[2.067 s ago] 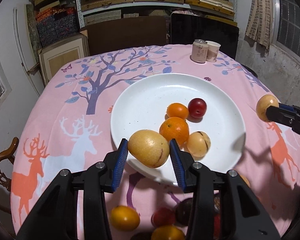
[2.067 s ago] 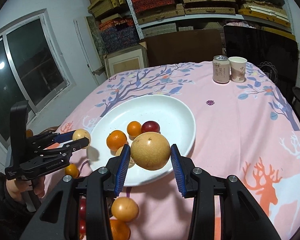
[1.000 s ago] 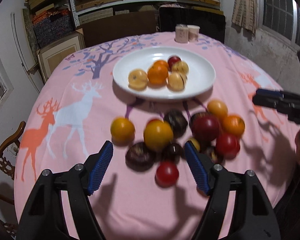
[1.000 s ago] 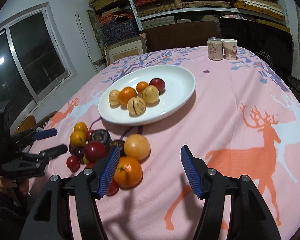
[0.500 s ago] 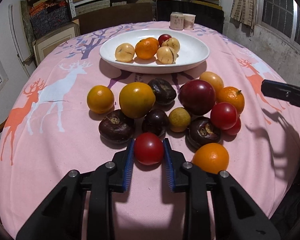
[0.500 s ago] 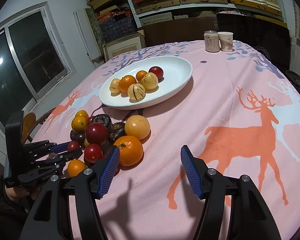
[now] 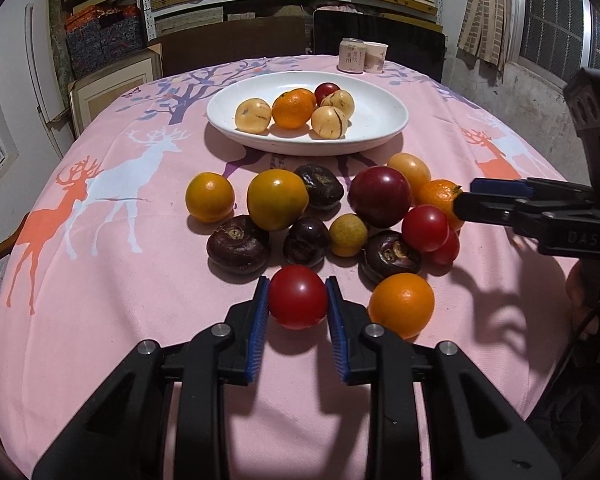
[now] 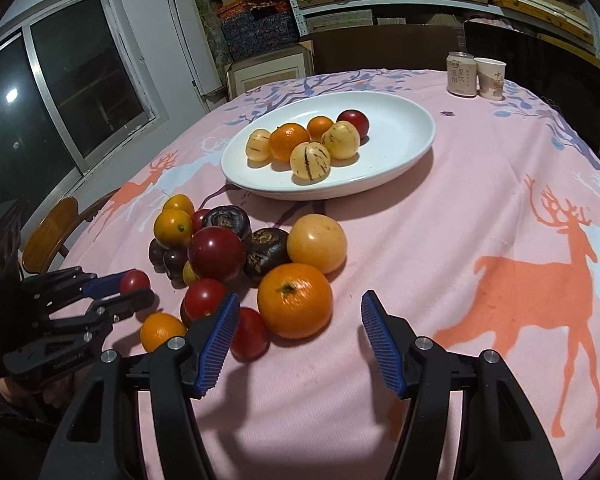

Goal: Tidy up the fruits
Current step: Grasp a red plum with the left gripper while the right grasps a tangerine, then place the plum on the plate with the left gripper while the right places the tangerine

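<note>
My left gripper [image 7: 298, 304] pinches a glossy red tomato [image 7: 298, 297] at the pile's near edge on the pink tablecloth [image 7: 112, 280] — my right gripper [image 8: 296, 344] gapes empty beside a dimpled orange [image 8: 295, 300] — the plate's [image 8: 400, 128] sixth fruit is half hidden.

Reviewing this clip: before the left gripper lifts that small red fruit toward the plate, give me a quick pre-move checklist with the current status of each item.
1. Left gripper shut on the red fruit, both pads against its sides: ok.
2. Fruit centred between the pads: ok.
3. Neighbouring orange apart from the held fruit: ok.
4. Free room on the white plate, right side bare: ok.
5. Right gripper open, holding nothing: ok.
6. Right gripper out of the left's path to the plate: cannot tell.
</note>
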